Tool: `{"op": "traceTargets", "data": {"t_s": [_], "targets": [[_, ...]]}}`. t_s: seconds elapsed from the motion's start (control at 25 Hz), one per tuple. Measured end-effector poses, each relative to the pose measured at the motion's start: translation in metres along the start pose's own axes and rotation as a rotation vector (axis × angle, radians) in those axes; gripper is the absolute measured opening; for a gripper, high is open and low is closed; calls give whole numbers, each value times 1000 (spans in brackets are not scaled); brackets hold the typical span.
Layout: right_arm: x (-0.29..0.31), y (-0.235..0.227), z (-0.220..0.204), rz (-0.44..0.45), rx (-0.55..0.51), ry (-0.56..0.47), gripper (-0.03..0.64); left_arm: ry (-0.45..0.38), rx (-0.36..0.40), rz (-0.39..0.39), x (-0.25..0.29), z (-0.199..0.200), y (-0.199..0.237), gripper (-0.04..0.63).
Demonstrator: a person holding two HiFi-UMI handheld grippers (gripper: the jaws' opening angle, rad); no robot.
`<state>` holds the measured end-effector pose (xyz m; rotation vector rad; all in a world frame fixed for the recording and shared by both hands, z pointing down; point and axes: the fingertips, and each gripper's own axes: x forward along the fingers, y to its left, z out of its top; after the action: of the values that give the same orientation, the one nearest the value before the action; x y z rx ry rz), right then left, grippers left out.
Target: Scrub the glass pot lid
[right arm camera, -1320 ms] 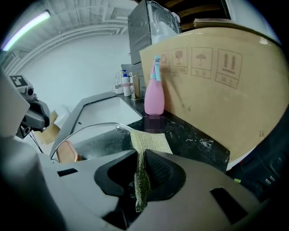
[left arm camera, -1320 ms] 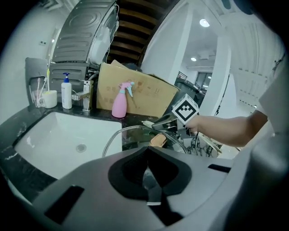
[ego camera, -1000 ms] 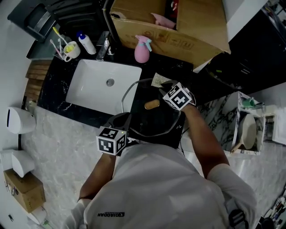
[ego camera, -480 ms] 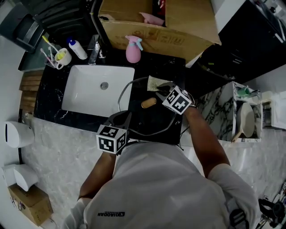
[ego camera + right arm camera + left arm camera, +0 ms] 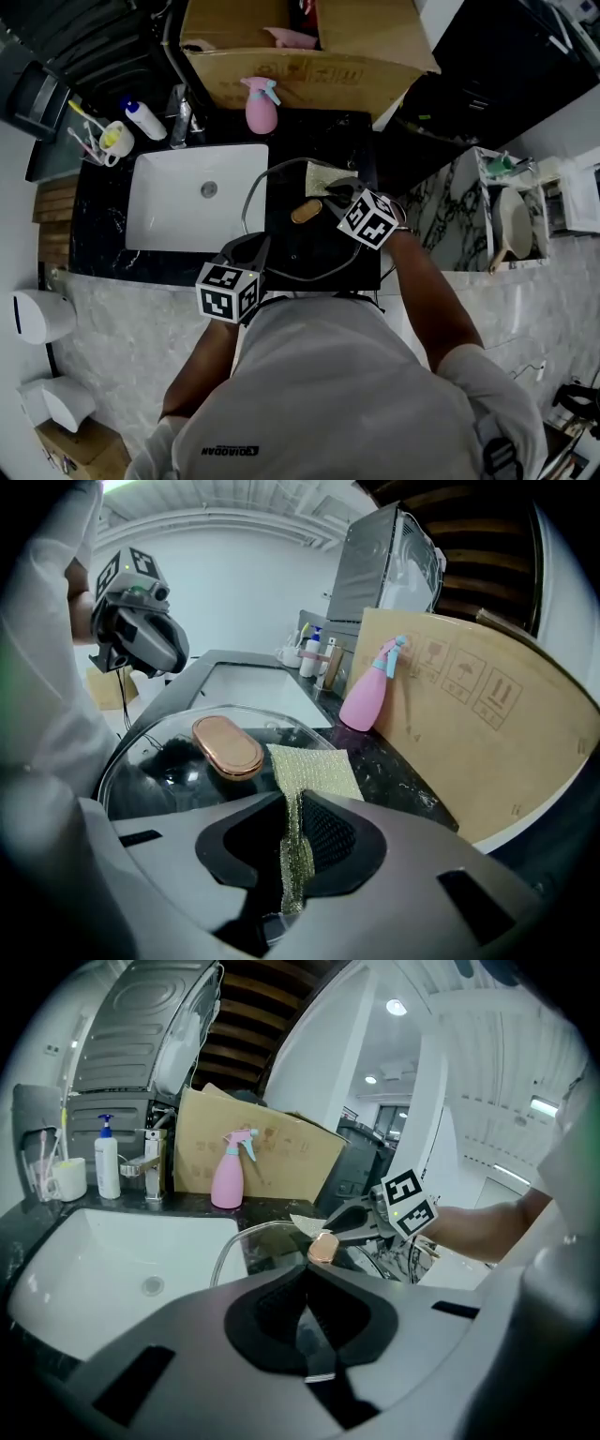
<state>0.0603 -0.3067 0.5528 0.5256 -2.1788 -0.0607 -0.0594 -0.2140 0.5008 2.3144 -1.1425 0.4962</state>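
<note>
- Head view: the round, steel-rimmed glass pot lid (image 5: 298, 246) is resting on the black marbled desk (image 5: 361, 141), just right of the white rectangular sink (image 5: 169, 202).
- Left gripper view: the left gripper (image 5: 306, 1279) fingers are pinching the lid's thin near rim, closed tight on it.
- Right gripper view: the right gripper (image 5: 289, 803) fingers are clamping a gold mesh cloth (image 5: 311, 769), which is draping onto the glass beside the oval copper knob (image 5: 228, 747).

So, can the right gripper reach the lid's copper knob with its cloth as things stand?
Probably yes. The right gripper, shut on the scrub cloth, is beside the knob on the glass lid, nothing between them. The left gripper clamps the opposite rim.
</note>
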Motion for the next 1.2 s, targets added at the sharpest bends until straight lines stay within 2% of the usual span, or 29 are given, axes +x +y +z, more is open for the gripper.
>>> {"op": "traceTargets", "data": {"t_s": [0.24, 0.96, 1.2], "targets": [[-9, 8, -8, -81, 5, 3, 80, 6, 20, -45, 1, -2, -1, 15], [-32, 31, -28, -242, 162, 59, 80, 46, 81, -157, -2, -19, -5, 15], [-38, 44, -31, -306, 259, 103, 80, 60, 91, -176, -9, -29, 1, 15]]}}
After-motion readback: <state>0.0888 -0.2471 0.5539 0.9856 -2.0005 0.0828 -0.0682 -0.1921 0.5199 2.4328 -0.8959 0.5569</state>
